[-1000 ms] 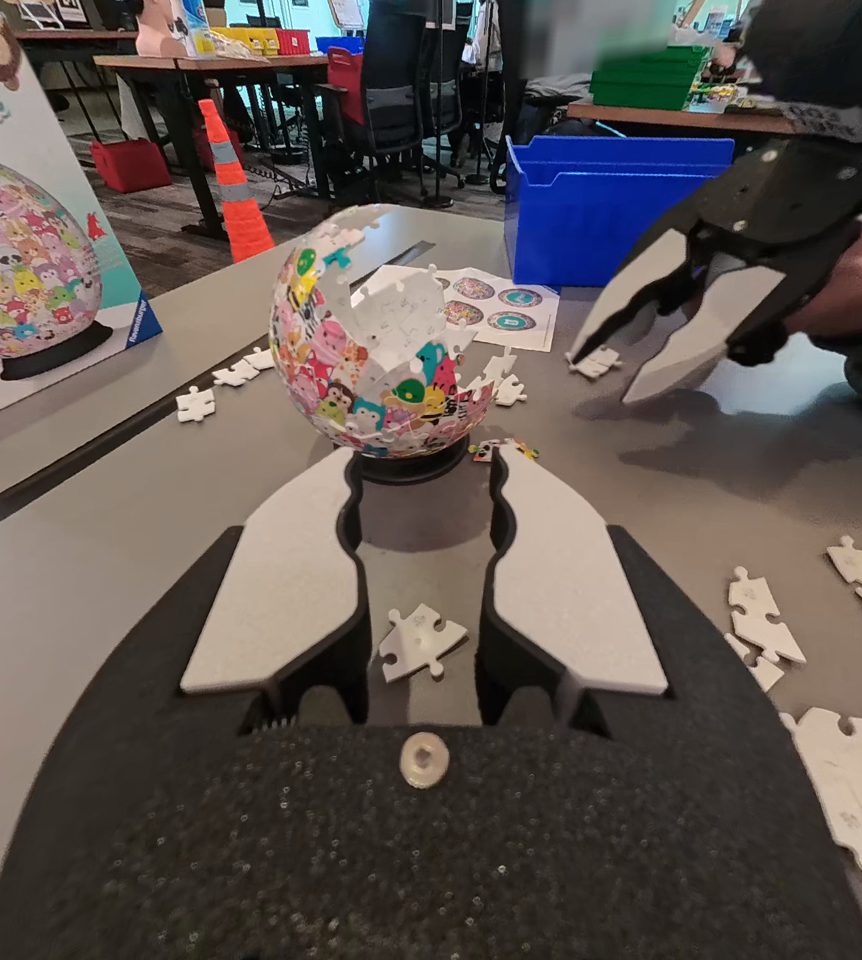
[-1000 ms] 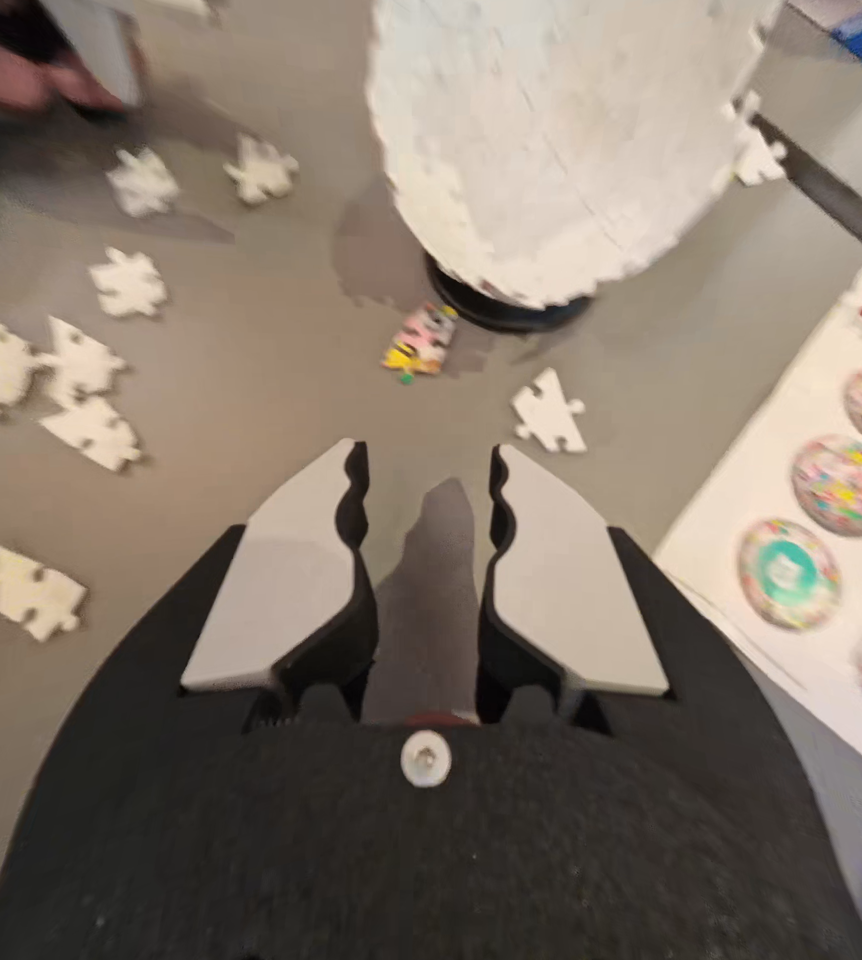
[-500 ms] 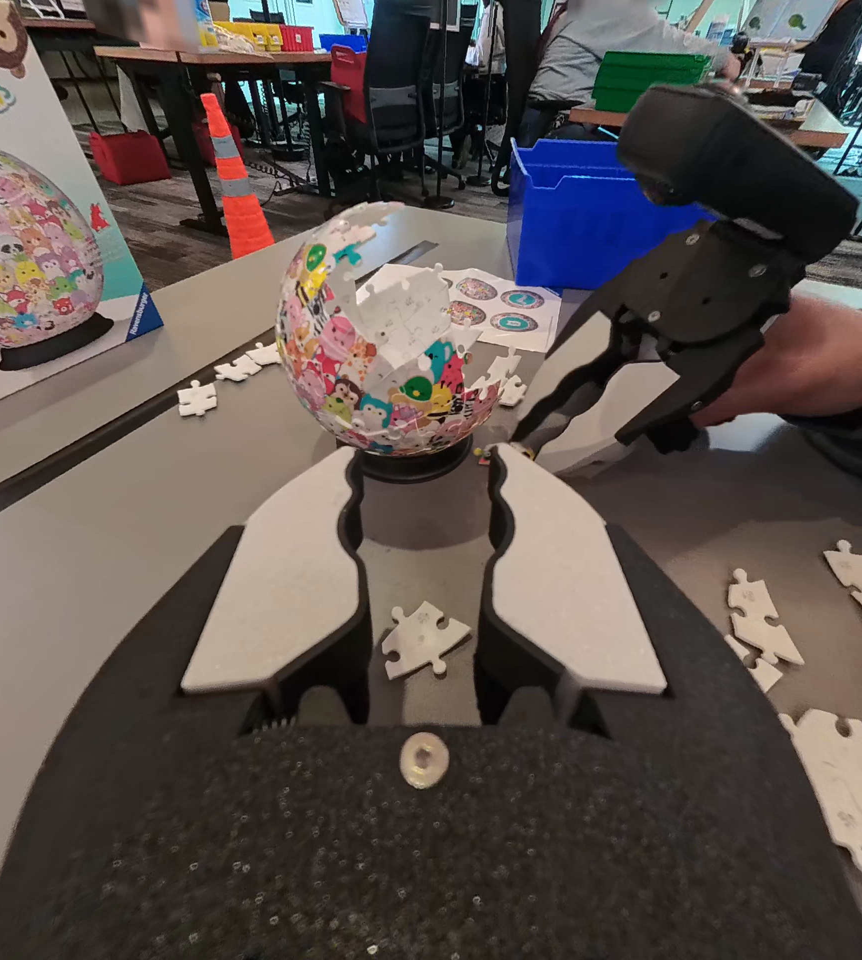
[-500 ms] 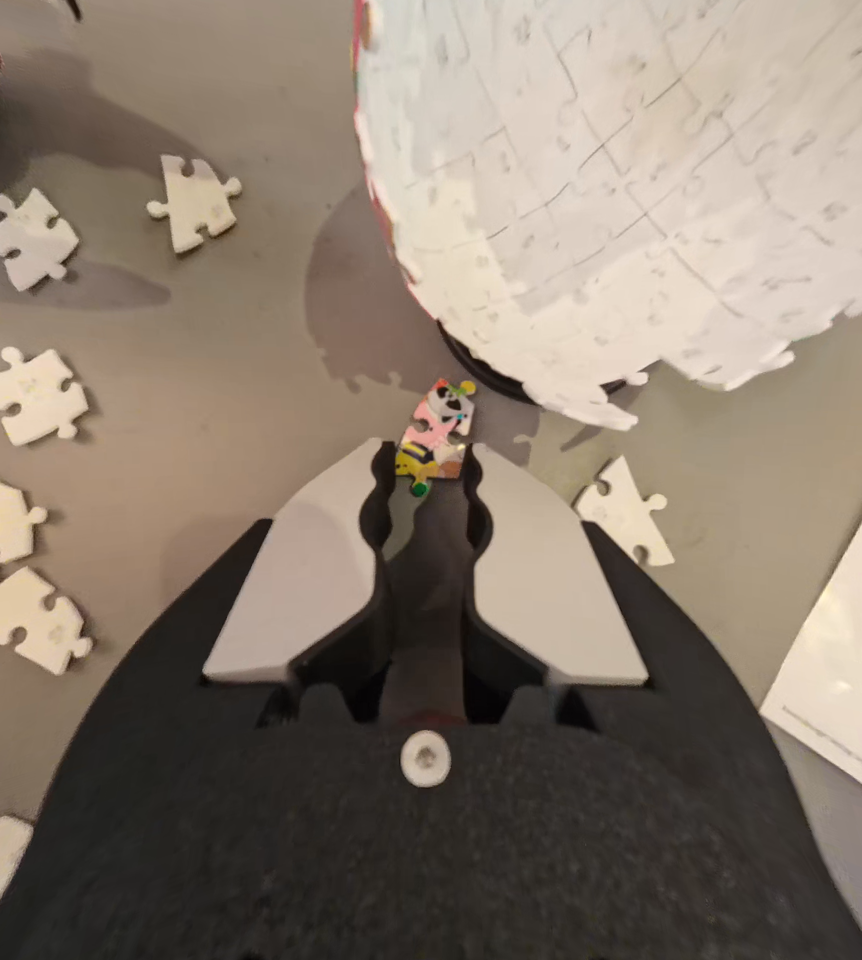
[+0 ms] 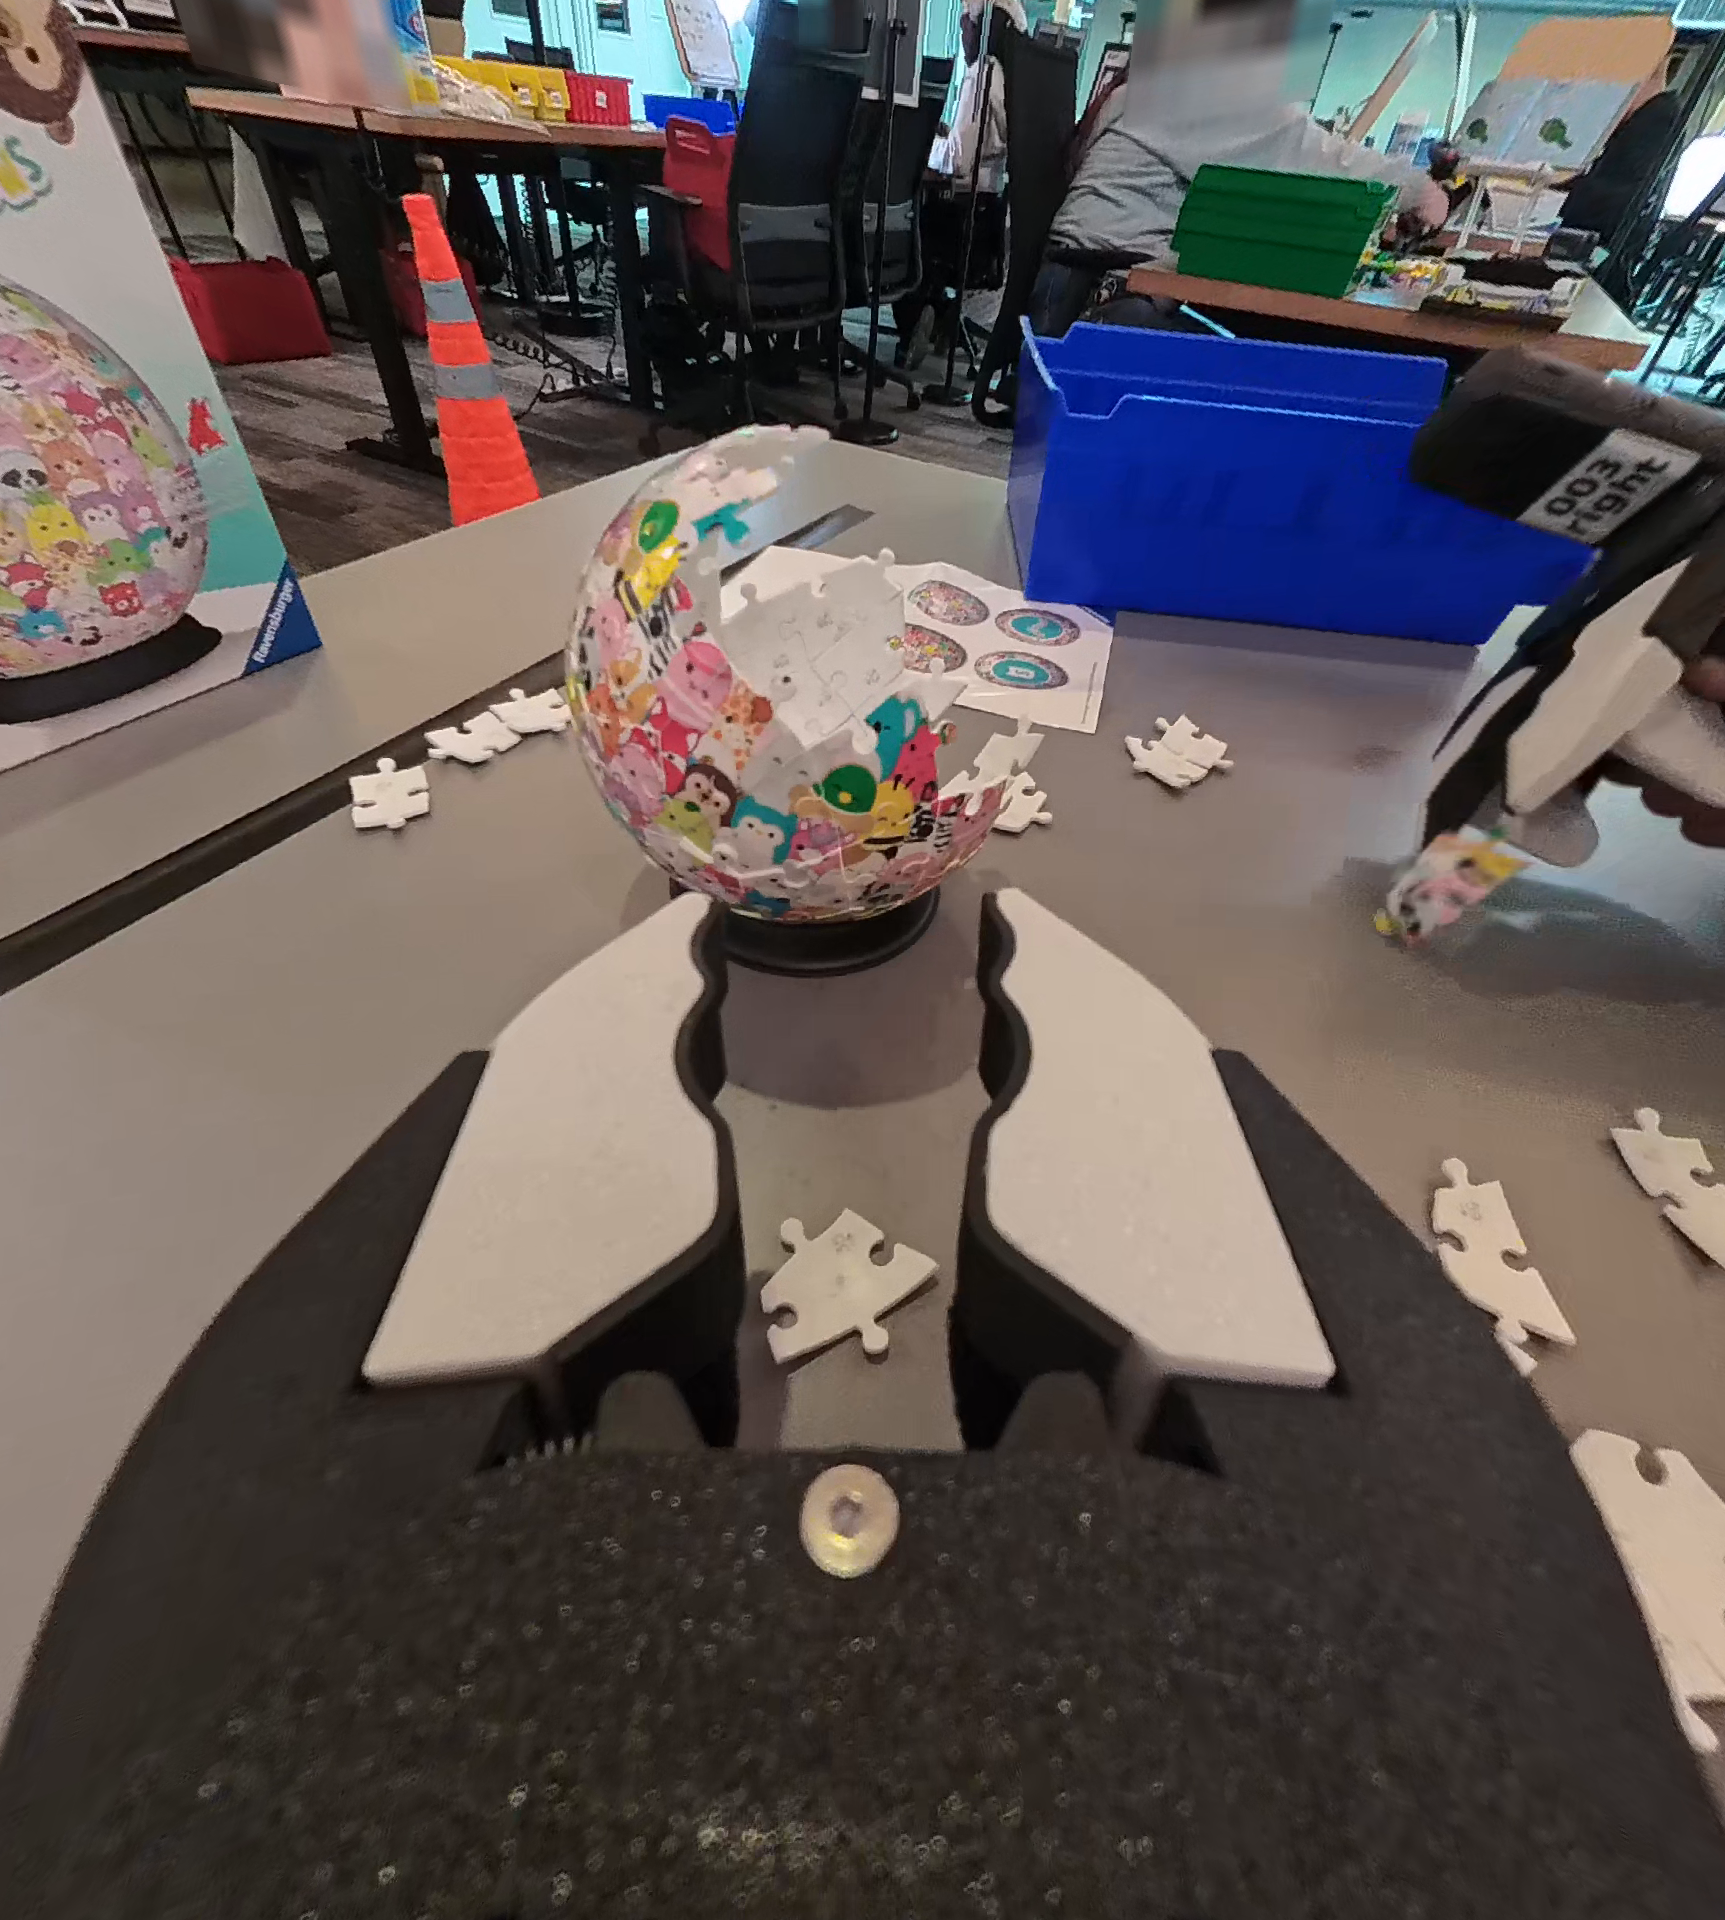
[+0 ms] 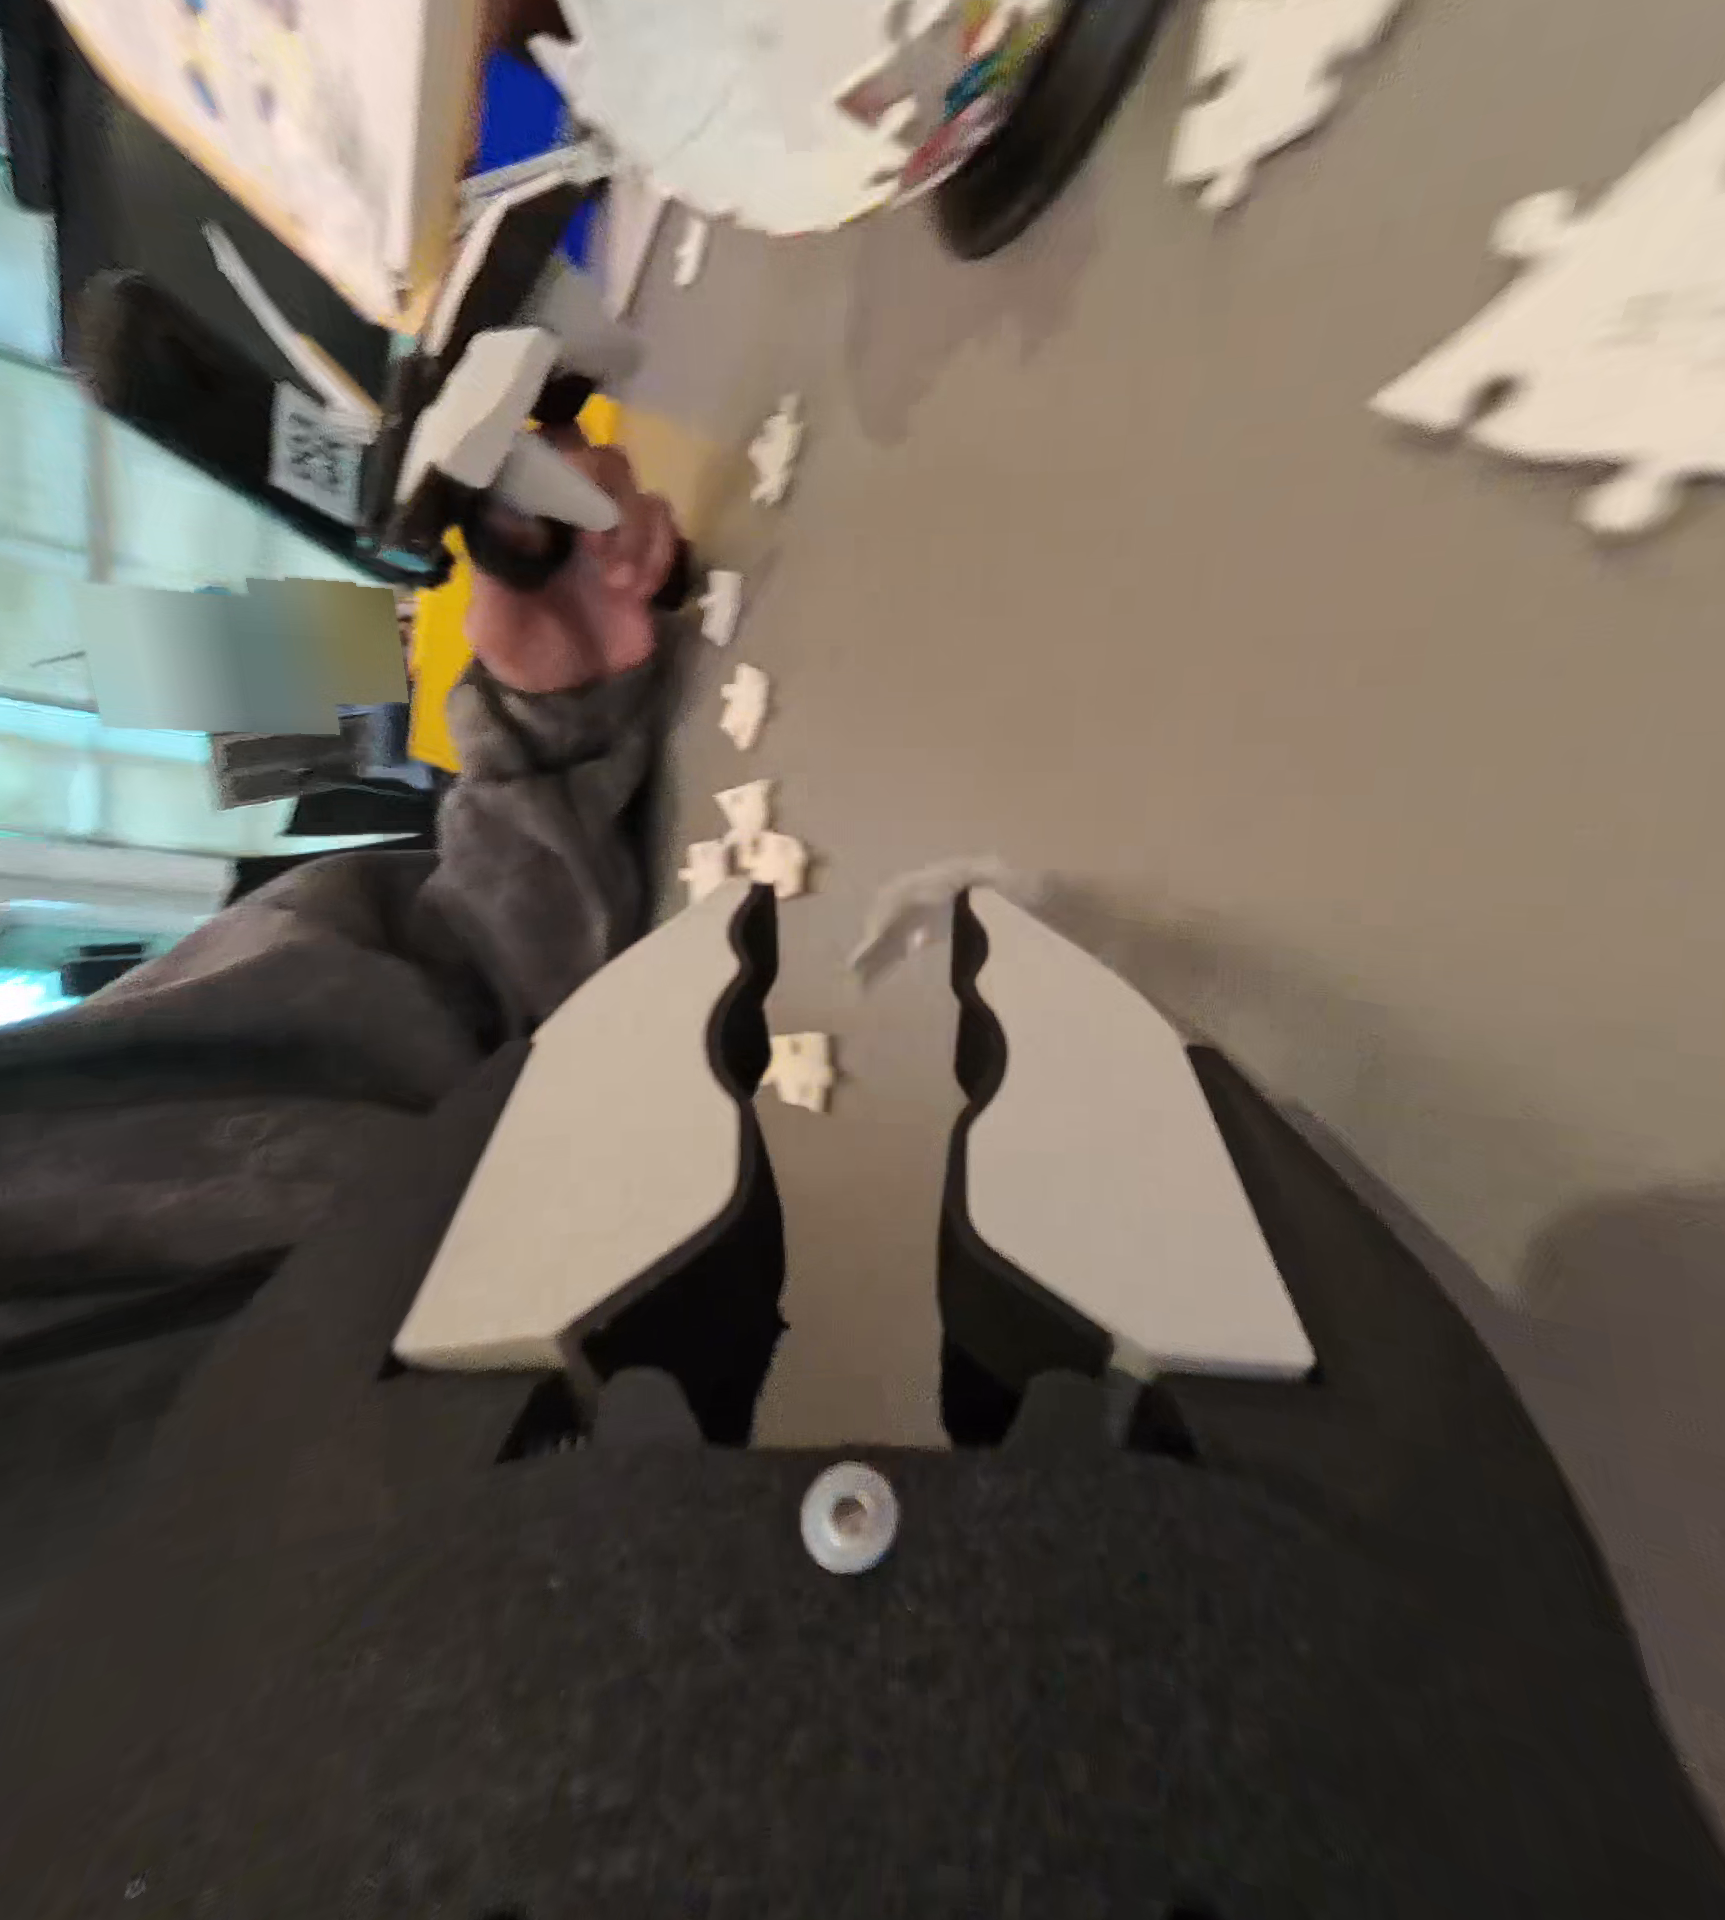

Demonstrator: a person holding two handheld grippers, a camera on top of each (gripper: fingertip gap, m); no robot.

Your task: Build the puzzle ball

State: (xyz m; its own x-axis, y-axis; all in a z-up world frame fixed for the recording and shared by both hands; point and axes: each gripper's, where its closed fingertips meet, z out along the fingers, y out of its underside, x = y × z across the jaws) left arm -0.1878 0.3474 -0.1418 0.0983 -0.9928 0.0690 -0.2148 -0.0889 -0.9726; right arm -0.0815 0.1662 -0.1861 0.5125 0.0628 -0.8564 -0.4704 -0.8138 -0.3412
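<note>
While clamping the piece point(image 5: 1445, 883) in the right fingers point(image 5: 1585, 707), well right of the ball point(image 5: 733, 727), left fingers point(image 5: 577, 1143) apart and empty, align its tabs, then press lightly.

A shared lab or workshop hall is shown, not a home. Beyond the grey table point(image 5: 214, 1039), rows of wood-topped work tables point(image 5: 442, 130) on black legs are seen, with black office chairs point(image 5: 796, 239) pushed in among them. Yellow and red storage bins point(image 5: 546, 96) are lined up on one far table, green crates point(image 5: 1273, 229) are stacked on another, and a blue plastic bin point(image 5: 1242, 509) is set on the near table. An orange traffic cone point(image 5: 468, 374) is stood on the dark floor. Seated people are visible at the back, and posters or boards are propped at the far right.
</note>
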